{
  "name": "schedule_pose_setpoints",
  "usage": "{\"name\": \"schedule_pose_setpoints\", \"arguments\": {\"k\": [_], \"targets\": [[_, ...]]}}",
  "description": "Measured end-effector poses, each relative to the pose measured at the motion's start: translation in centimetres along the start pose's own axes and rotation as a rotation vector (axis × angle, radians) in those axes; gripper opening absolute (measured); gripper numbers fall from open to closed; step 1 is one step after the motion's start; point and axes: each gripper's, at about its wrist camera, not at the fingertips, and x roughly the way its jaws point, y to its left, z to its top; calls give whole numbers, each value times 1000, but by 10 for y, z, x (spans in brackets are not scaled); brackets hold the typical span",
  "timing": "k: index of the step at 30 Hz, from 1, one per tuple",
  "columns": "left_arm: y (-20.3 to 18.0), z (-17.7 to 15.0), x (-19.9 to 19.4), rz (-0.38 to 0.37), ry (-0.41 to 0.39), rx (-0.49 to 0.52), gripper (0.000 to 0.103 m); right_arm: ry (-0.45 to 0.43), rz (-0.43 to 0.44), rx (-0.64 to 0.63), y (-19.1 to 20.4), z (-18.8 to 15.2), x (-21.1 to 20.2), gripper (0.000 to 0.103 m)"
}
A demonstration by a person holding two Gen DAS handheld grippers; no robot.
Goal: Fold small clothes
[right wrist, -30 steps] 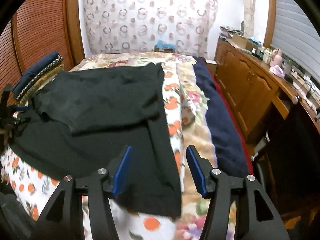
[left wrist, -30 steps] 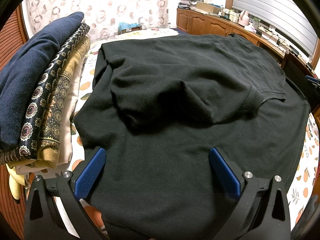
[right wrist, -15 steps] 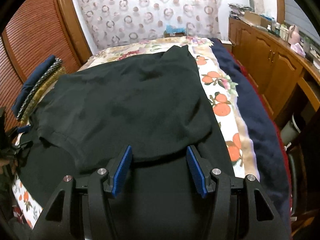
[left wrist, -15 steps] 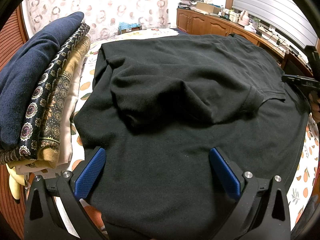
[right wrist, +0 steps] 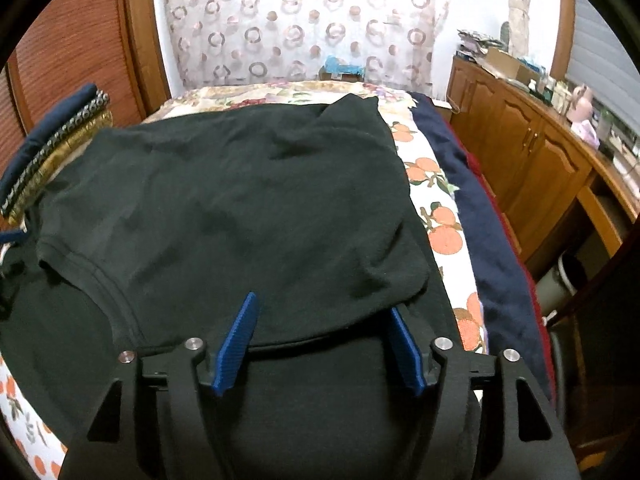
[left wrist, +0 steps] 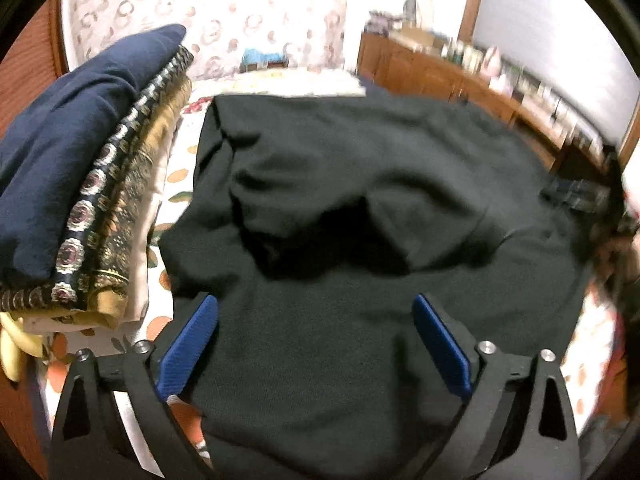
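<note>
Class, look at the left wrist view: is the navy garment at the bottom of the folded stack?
No. The navy garment lies on top of the folded stack, above the patterned and tan pieces.

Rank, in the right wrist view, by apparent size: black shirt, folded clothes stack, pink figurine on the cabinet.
1. black shirt, filling most of the frame.
2. folded clothes stack, partly hidden.
3. pink figurine, smallest, though farthest from the camera.

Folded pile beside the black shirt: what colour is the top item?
Navy blue top item, plain; clearest in the left wrist view.
</note>
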Motion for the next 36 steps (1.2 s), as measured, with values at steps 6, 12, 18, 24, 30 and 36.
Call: {"name": "schedule_pose_setpoints", "arguments": {"k": [6, 12, 18, 24, 30, 36], "targets": [[-1, 10, -10, -7, -49, -52, 69, 3, 6, -5, -1, 3, 0, 73], [5, 27, 11, -8, -15, -105, 69, 2, 10, -4, -4, 2, -1, 73], [2, 33, 34, -11, 27, -75, 24, 1, 4, -9, -4, 2, -1, 73], [-6, 30, 9, 11, -53, -33, 8, -1, 18, 9, -11, 4, -4, 38], [-6, 29, -20, -11, -129, -41, 8, -50, 38, 20, -16, 9, -11, 3], [-9, 27, -45, -32, -190, -39, 8, -170, 47, 28, -21, 5, -42, 2]]}}
